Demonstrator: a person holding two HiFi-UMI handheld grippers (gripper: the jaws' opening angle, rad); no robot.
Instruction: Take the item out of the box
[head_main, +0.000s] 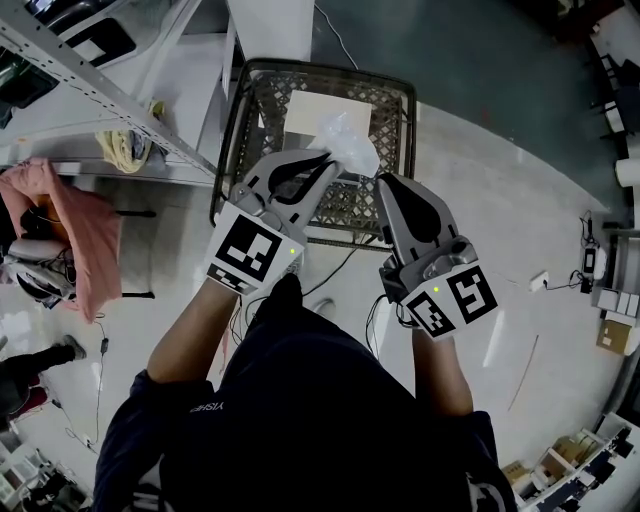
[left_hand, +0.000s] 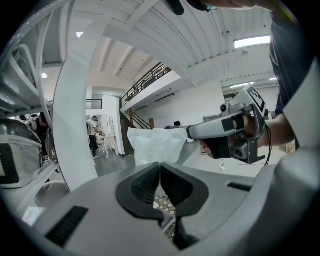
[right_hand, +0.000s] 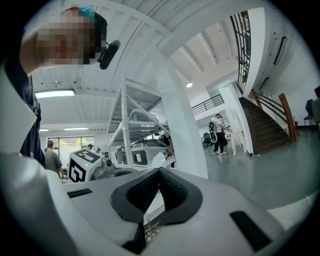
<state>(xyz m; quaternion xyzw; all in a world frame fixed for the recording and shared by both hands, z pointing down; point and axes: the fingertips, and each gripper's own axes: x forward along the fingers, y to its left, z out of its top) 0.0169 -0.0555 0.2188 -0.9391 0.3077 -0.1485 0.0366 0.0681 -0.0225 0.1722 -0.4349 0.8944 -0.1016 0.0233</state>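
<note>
Above the lattice crate (head_main: 325, 68) in the head view, our left gripper (head_main: 325, 160) holds the white plastic bag (head_main: 352, 148). Only a pale sheet (head_main: 300, 112) seems left inside. We judge the lift is under way, and next we carry the bag clear of the rim. In the left gripper view, the jaws pinch the bag's edge. In the right gripper view, our right gripper (right_hand: 160, 171) is closed on nothing.

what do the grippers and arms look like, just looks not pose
The left gripper and right gripper have pale grey shells tapering to two fingers lined with black ribbed pads. Each carries a cube of black-and-white square markers and a small green light. A thin dark cable hangs from the right one. The person wears a dark short-sleeved top.
</note>
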